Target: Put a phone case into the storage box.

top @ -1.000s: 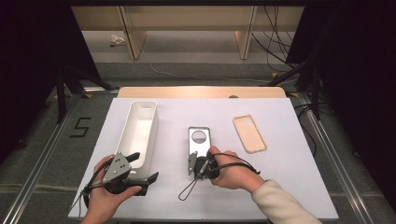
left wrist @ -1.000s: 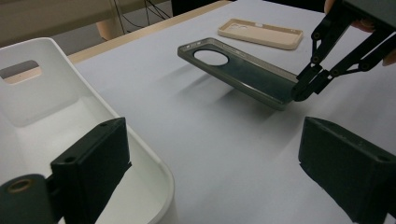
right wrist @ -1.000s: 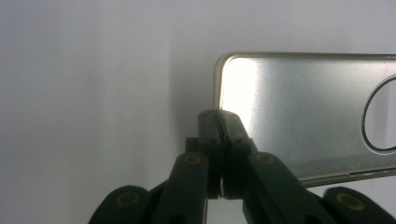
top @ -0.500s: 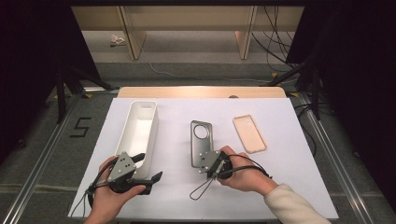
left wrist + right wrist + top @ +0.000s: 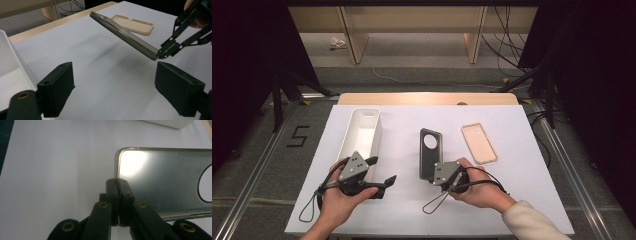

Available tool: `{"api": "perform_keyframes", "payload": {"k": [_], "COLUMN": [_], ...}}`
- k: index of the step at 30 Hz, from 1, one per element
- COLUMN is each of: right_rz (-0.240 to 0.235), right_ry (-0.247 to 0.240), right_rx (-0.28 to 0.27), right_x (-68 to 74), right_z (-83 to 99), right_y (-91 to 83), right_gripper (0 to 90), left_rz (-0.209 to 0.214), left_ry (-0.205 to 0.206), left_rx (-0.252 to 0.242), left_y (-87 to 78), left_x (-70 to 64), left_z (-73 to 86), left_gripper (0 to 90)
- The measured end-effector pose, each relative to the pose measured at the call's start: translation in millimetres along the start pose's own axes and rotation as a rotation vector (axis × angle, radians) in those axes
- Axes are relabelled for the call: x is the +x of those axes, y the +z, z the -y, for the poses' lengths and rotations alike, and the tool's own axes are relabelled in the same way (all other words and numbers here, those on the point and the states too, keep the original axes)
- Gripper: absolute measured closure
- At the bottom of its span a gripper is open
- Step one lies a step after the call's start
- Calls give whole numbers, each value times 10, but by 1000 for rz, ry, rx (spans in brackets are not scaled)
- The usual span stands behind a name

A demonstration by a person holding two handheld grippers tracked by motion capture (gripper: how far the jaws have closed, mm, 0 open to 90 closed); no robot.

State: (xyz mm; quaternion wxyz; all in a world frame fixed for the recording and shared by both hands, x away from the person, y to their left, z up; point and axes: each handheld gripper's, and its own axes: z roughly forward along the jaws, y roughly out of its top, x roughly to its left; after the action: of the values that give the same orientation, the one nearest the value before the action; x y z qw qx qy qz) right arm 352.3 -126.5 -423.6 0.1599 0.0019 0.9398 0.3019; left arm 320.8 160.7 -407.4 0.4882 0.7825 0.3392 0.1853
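Pinching the near end of the dark phone case (image 5: 429, 152) between the pressed-together jaws of my right gripper (image 5: 117, 187), I had it lifted clear of the white table (image 5: 522, 195); in the left gripper view the dark phone case (image 5: 123, 35) hung tilted in the upper middle of the frame, its far end higher and its shadow lying apart from it on the table. In the high view it sat just right of centre, with my right hand (image 5: 479, 187) low in the frame behind it. The beige phone case (image 5: 479, 143) lay flat further right, untouched. My left gripper (image 5: 379, 172) rested at the lower left, jaws spread wide with nothing between them, just beside the near end of the white tray (image 5: 354, 135).

I judged this to be the carrying step: the case was picked up but not yet put anywhere. The tray looked like the likely place for it, so the next move called for swinging the case leftward over the tray's rim, keeping the hold firm at that thin edge so it would not pivot, then lowering it before letting go.
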Motion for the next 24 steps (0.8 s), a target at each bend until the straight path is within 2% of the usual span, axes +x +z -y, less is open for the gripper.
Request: {"api": "perform_keyframes", "payload": {"k": [5,10,18,24], "right_rz": [0,-4,-4,-3], "right_ry": [7,24,24,14], "right_rx": [-9,-18,-36,-44], "right_x": [23,27,44,62], "right_z": [49,79,74,51], "right_y": [-32,-78,-110,-108], "right_gripper": [893,893,893,893], "left_rz": [9,12,20,28], "left_ry": [-36,-37,-49,-100], "left_rx": [25,48,99,116], "left_y": [180,374,626,789], "left_x": [64,102,112,137], "left_z": [-168,-300,-508,-630], "left_gripper": [158,160,169,195]}}
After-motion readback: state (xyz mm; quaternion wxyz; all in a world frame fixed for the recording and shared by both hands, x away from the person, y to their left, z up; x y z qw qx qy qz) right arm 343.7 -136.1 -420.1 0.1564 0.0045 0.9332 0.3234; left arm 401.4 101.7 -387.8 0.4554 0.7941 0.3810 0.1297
